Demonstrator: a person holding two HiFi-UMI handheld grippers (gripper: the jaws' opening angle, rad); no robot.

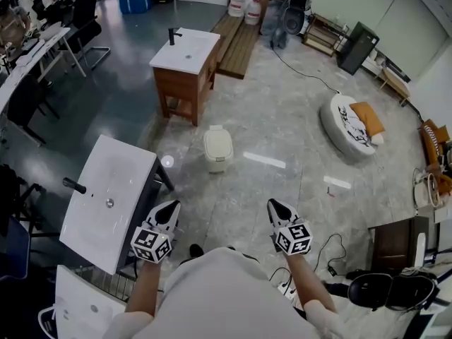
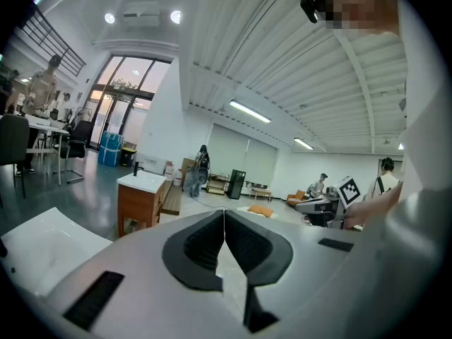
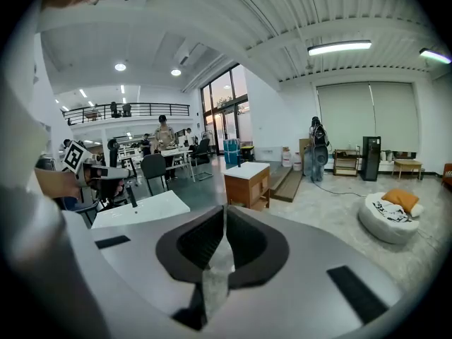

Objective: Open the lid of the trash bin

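A small cream trash bin (image 1: 217, 147) stands on the marble floor ahead of me in the head view, its lid down. My left gripper (image 1: 167, 212) and right gripper (image 1: 279, 210) are held close to my body, well short of the bin and apart from it. Both point toward it. In the left gripper view the jaws of the left gripper (image 2: 224, 217) meet with nothing between them. The right gripper (image 3: 224, 217) is likewise shut and empty. The bin does not show in either gripper view.
A wooden vanity with a white sink top (image 1: 186, 50) stands beyond the bin. A tilted white sink slab (image 1: 106, 200) lies at my left. A round white cushion (image 1: 349, 126) sits right. Cables and a power strip (image 1: 332, 260) lie by my right side.
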